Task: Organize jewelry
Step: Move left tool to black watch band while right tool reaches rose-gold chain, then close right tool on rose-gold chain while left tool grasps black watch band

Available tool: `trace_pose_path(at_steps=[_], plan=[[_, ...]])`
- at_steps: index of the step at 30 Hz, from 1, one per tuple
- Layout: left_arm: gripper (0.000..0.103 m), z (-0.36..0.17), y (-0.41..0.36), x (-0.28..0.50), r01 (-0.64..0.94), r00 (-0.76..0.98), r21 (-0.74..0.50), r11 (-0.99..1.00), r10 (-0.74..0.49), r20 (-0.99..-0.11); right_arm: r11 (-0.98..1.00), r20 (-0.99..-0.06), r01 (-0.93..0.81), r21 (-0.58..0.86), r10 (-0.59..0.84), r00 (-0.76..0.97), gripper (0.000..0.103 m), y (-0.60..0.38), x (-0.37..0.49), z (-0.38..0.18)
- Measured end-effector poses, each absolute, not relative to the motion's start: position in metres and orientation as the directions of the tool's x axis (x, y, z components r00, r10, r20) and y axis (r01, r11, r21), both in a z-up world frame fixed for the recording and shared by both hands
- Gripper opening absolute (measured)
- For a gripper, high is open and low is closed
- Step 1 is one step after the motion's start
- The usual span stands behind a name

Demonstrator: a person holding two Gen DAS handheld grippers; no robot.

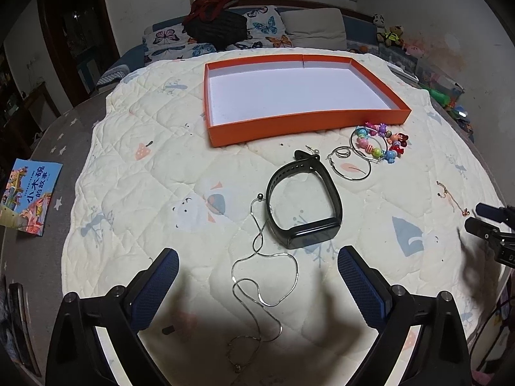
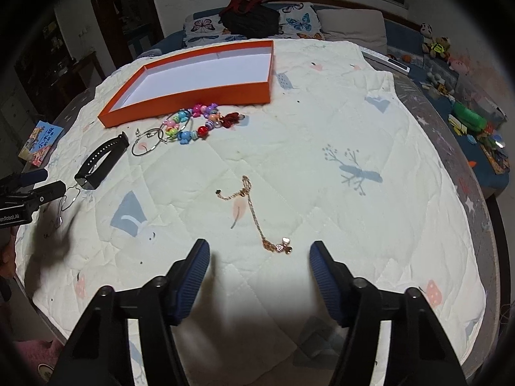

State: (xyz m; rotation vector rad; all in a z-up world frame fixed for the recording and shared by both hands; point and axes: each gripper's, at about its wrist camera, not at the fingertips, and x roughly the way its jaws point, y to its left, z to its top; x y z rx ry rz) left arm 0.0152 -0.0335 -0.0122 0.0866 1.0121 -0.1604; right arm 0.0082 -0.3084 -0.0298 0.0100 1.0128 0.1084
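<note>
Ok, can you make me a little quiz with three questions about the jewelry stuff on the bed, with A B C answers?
1. Where is the black wristband?
A. in the orange box
B. on the quilt, in front of the box
C. on the picture book

2. What colour is the inside of the orange box?
A. white
B. green
C. black

3. What is the right gripper doing?
A. squeezing the beads
B. holding the box
C. open, holding nothing

Answers:
1 B, the band lies on the quilt, nearer than the box.
2 A, its floor is white and nothing is in it.
3 C, its fingers are spread, with the gold chain lying loose on the quilt just ahead of them.
</note>
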Motion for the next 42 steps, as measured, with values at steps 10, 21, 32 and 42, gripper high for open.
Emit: trace_pose_path(at_steps=[10,21,32,42], plan=[[0.087,-0.018,-0.038,0.019,0.200,0.497,-0.056,0.978,-0.150,-0.855,0.993,-0.845,-0.090,0.082,0.117,0.523,0.040,-0.316,0.012,-0.036],[0.073,-0.018,-0.054,0.019,0.254,0.499,-0.037,0.966,-0.164,-0.851,0.991,-0.830,-0.116,0.062,0.116,0.545,0.017,-0.324,0.010,-0.034],[0.069,-0.019,-0.058,0.023,0.276,0.497,-0.046,0.960,-0.184,-0.848,0.990,-0.823,-0.137,0.030,0.102,0.558,0.013,-0.323,0.008,-0.038],[0.069,-0.026,-0.057,0.036,0.275,0.480,-0.085,0.958,-0.213,-0.851,0.993,-0.819,-0.111,0.038,0.095,0.566,0.012,-0.336,-0.001,-0.032]])
